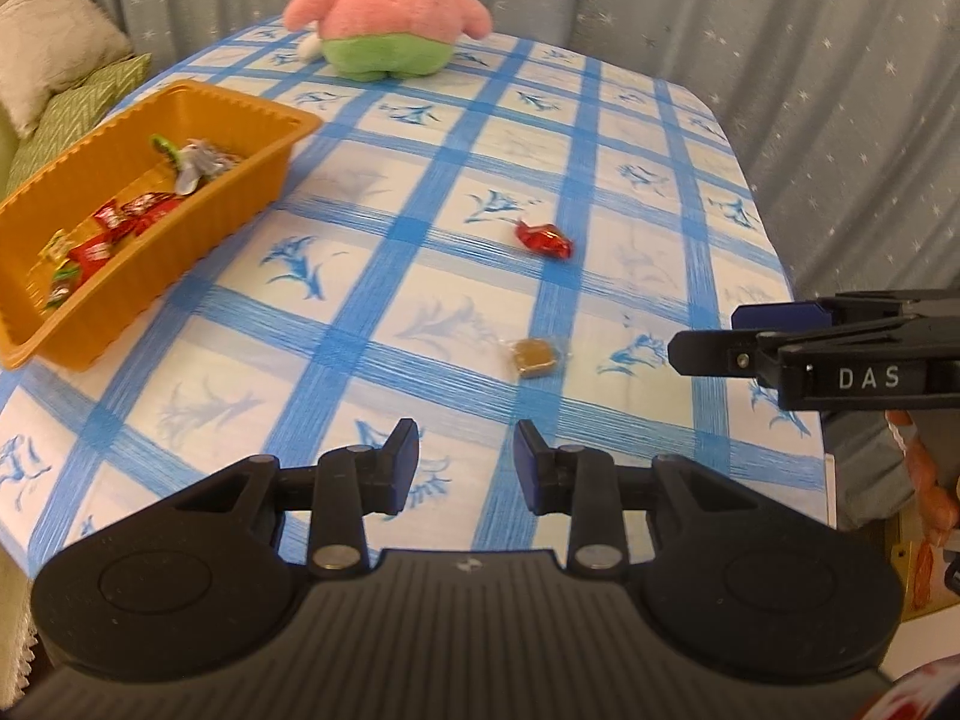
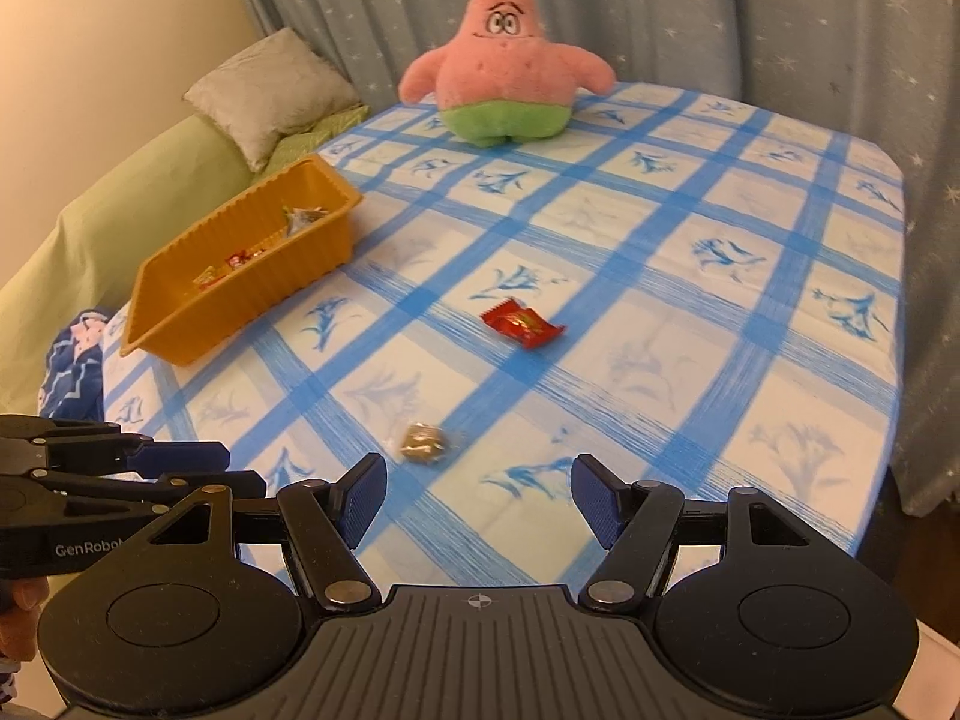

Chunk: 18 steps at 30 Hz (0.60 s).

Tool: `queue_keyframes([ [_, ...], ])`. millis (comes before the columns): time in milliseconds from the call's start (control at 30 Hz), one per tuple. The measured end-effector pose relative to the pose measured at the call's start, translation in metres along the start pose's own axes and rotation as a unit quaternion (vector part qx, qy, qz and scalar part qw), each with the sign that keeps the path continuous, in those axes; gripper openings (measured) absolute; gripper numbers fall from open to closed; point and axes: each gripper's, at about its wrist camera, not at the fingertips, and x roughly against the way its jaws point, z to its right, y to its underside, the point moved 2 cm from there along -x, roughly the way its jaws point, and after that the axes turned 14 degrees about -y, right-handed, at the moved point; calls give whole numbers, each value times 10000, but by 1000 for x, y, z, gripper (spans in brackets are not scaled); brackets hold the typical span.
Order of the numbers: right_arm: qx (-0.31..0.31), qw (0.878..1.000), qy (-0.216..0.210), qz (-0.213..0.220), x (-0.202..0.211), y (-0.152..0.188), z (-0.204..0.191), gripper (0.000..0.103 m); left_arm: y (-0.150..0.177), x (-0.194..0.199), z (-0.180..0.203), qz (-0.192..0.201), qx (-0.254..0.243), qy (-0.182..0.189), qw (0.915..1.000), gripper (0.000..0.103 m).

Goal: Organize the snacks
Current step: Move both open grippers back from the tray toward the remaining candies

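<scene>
Two loose snacks lie on the blue-checked tablecloth: a red wrapped candy and, nearer to me, a brown candy in clear wrap. An orange tray at the left holds several wrapped snacks. My left gripper hovers over the near table edge, jaws narrowly apart with nothing between them; the brown candy lies just ahead and slightly right. My right gripper stands wide open and empty, the brown candy just beyond its left finger. Each gripper shows side-on in the other's view, the right gripper and the left gripper.
A pink star plush sits at the table's far edge before a starred grey curtain. A green sofa with a grey cushion stands left of the table. Patterned blue fabric lies by the near left corner.
</scene>
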Motion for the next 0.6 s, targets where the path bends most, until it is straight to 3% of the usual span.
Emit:
queue_keyframes([
  [600,-294,9993,208,46,3,4,22,68,-10,-35,34,-27,-636,131,9979,32],
])
